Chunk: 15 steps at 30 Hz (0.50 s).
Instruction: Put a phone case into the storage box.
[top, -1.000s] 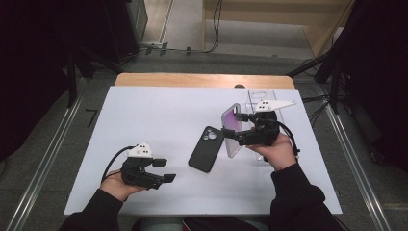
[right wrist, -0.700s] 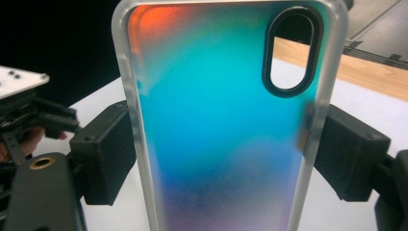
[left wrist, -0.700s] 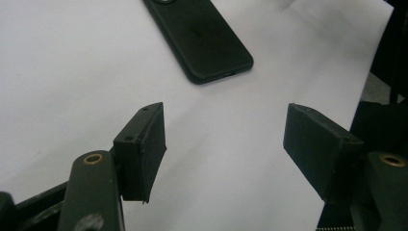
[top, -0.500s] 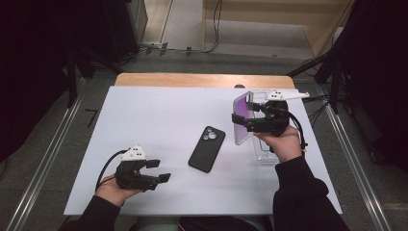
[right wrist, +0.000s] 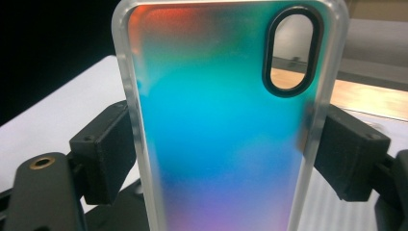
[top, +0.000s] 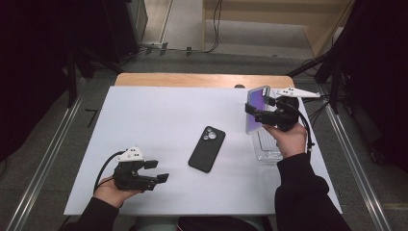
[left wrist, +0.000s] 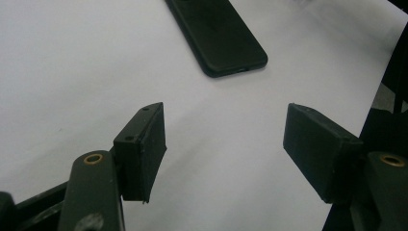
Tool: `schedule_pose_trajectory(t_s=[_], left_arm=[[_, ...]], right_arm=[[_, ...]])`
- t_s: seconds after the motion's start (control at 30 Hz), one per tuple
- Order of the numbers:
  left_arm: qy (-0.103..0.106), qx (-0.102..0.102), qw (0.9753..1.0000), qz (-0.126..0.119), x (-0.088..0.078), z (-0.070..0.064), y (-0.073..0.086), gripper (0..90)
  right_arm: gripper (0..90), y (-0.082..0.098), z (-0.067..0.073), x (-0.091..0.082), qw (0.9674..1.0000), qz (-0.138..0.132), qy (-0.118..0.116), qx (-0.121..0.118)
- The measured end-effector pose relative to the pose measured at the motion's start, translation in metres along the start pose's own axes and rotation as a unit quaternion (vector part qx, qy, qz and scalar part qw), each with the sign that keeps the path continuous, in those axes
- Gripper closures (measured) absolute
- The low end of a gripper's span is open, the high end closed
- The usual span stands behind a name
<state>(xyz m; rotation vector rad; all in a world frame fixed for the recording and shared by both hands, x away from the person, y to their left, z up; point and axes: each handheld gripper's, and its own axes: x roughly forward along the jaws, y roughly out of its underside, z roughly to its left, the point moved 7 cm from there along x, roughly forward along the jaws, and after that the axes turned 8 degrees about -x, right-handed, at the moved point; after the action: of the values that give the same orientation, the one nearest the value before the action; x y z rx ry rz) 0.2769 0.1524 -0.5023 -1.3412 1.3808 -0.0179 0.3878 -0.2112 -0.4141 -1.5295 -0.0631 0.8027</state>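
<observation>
While rt tool (top: 254, 114) grips 1 case (top: 256, 108), 1 phone (top: 207, 148) lies flat.

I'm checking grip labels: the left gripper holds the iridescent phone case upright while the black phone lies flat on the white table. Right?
Wrong gripper. The right gripper holds the iridescent phone case upright, as the right gripper view shows; the left gripper is open and empty. The black phone lies flat on the white table.

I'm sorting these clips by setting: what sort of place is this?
Probably a recording lab or studio, not a home: a white-topped table ringed by dark stands and floor cables, where a person works with hand-held grippers, the right gripper holding a phone case.
</observation>
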Motion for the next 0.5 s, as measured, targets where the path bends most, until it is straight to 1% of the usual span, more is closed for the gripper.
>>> schedule_pose_trajectory(t_s=[0.07,0.2,0.3,0.33,0.4,0.43,0.5], left_arm=[[0.001,-0.001,1.0,0.001,0.0,0.001,0.0,31.8],[0.003,-0.008,1.0,-0.002,0.001,0.002,-0.002,31.8],[0.003,-0.005,1.0,0.0,0.001,0.003,-0.001,31.8],[0.004,-0.006,1.0,-0.001,0.001,0.003,-0.001,31.8],[0.002,-0.008,1.0,-0.002,0.001,0.005,-0.002,31.8],[0.004,-0.011,0.9999,-0.003,0.002,0.005,-0.003,31.8],[0.003,-0.013,0.9999,-0.002,0.003,0.006,-0.004,31.8]], right_arm=[[15.0,0.0,-0.007,-0.001,0.9998,-0.003,0.017,0.003],[15.0,0.001,-0.019,0.001,0.999,-0.008,0.04,0.015],[15.0,0.001,-0.027,0.005,0.9985,-0.015,0.048,0.023],[15.0,0.001,-0.028,0.006,0.9985,-0.014,0.048,0.023],[15.0,0.0,-0.034,0.009,0.9979,-0.016,0.058,0.025],[15.0,-0.001,-0.036,0.01,0.9978,-0.018,0.058,0.026],[15.0,-0.002,-0.043,0.014,0.9973,-0.015,0.065,0.03]])
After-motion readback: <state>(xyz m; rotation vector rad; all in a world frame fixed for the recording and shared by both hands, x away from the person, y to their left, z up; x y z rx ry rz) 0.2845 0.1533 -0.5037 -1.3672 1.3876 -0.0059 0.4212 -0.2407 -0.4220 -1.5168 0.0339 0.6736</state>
